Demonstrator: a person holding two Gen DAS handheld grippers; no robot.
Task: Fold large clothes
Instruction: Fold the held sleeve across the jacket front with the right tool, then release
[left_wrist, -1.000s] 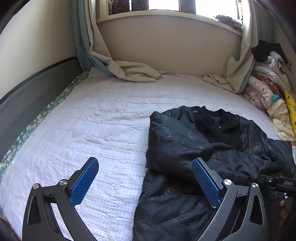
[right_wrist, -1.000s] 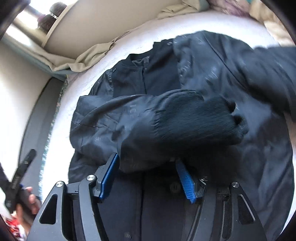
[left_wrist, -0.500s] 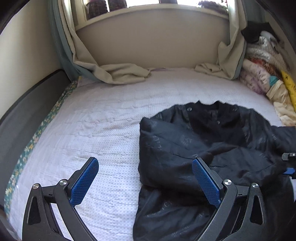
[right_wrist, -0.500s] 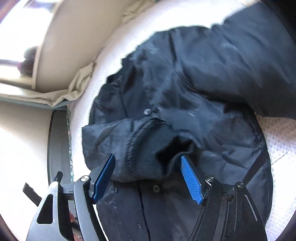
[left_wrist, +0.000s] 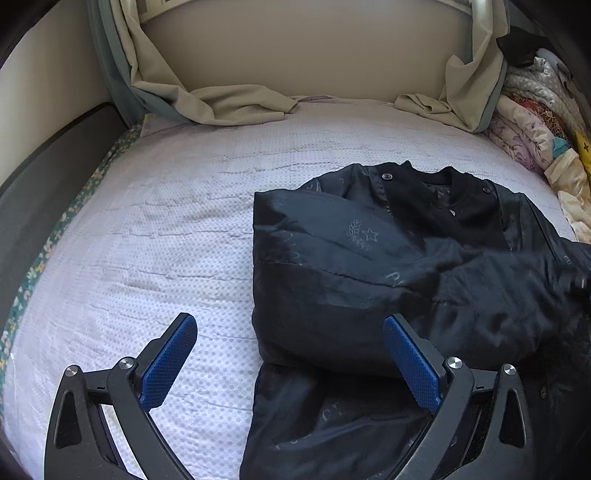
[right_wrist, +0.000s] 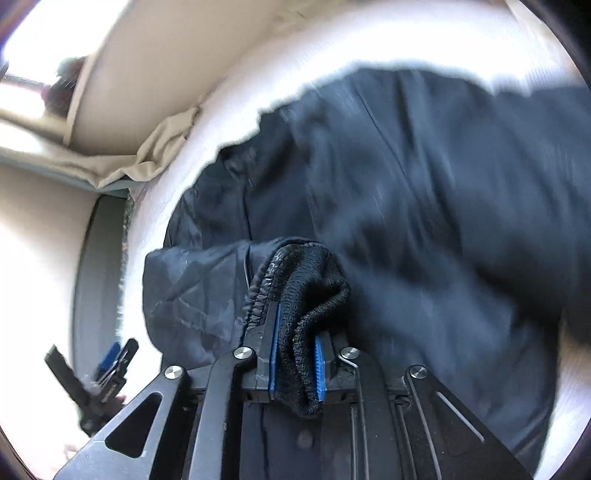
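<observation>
Over the bed (left_wrist: 155, 229), left tongs (left_wrist: 290, 363) gape empty — right tongs (right_wrist: 295, 354), just closed, pinch the jacket's (left_wrist: 369, 266) knit cuff (right_wrist: 310, 280).

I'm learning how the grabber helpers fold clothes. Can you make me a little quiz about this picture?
1. True or false: the right gripper is shut on the jacket's knitted cuff.
2. Which gripper has nothing between its blue pads? A) left B) right
3. Fill in: the black jacket lies on a white ____.

Key:
1. True. The pads have just closed and pinch the cuff.
2. A. The left gripper stands open over the jacket's edge and the bed.
3. Bed.
</observation>
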